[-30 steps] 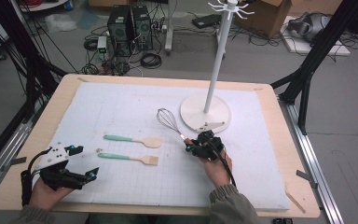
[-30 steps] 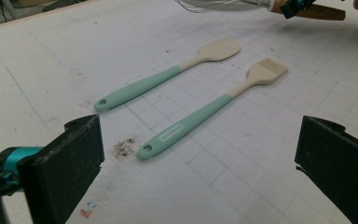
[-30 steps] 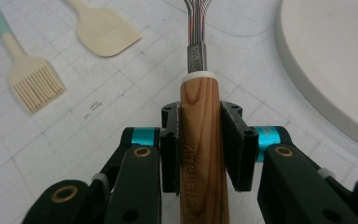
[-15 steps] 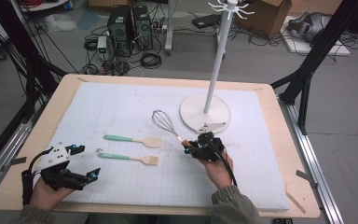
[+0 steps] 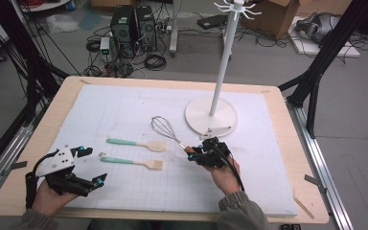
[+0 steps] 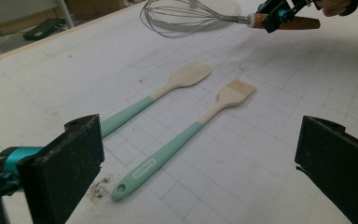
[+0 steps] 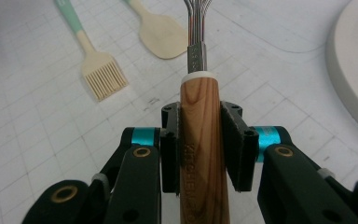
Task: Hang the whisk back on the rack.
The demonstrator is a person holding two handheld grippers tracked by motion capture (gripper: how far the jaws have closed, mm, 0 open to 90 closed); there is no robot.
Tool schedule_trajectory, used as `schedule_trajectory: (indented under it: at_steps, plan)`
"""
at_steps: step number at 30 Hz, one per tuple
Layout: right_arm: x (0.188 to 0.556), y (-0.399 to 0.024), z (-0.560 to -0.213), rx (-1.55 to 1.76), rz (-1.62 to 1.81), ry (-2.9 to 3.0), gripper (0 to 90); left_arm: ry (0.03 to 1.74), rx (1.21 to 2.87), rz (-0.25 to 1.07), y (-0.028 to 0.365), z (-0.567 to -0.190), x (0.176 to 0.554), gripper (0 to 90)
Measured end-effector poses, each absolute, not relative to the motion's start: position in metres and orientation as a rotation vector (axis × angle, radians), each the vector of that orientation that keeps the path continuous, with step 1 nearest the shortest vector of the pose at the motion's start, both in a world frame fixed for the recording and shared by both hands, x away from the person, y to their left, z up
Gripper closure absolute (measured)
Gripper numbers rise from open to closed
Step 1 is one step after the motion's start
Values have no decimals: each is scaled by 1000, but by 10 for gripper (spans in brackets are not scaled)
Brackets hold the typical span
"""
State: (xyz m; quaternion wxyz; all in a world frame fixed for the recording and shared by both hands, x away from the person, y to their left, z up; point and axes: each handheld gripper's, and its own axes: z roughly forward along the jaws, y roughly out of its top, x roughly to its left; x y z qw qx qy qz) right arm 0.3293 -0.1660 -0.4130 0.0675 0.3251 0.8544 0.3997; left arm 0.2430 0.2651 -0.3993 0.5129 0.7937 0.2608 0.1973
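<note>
Currently we hold the whisk point(image 7: 199, 140) in the right gripper point(image 5: 206, 154): its two pads pinch the wooden handle from either side, partway up from the butt and short of the white collar, as the right gripper view shows. The whisk's long axis runs straight out ahead of these fingers, with the wire head point(image 5: 164, 126) leading and the handle butt trailing back toward the right hand point(image 5: 224, 173). In the left gripper view the whisk appears lifted off the mat and roughly level. The white stand point(image 5: 211, 116) sits just beyond and to the outer side of the right fingers, its pole point(image 5: 224, 60) rising to hooks point(image 5: 235, 7) well above the gripper. We judge the coming move turns on this: the whisk points away from the stand, so its axis would need swinging up toward the hooks. The left gripper point(image 5: 88, 166) rests near the table's edge, jaws spread wide and empty; the spatula point(image 6: 156, 96) and the brush point(image 6: 186, 135) lie ahead of its fingers, handles toward them.
</note>
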Motion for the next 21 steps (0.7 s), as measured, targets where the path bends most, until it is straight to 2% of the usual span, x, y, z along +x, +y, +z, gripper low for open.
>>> schedule_trajectory:
  at_steps: [21]
  plan:
    - [321, -153, -408, 826, 1223, 2676, 705, 469, 1951, 433, 234, -377, 253, 17]
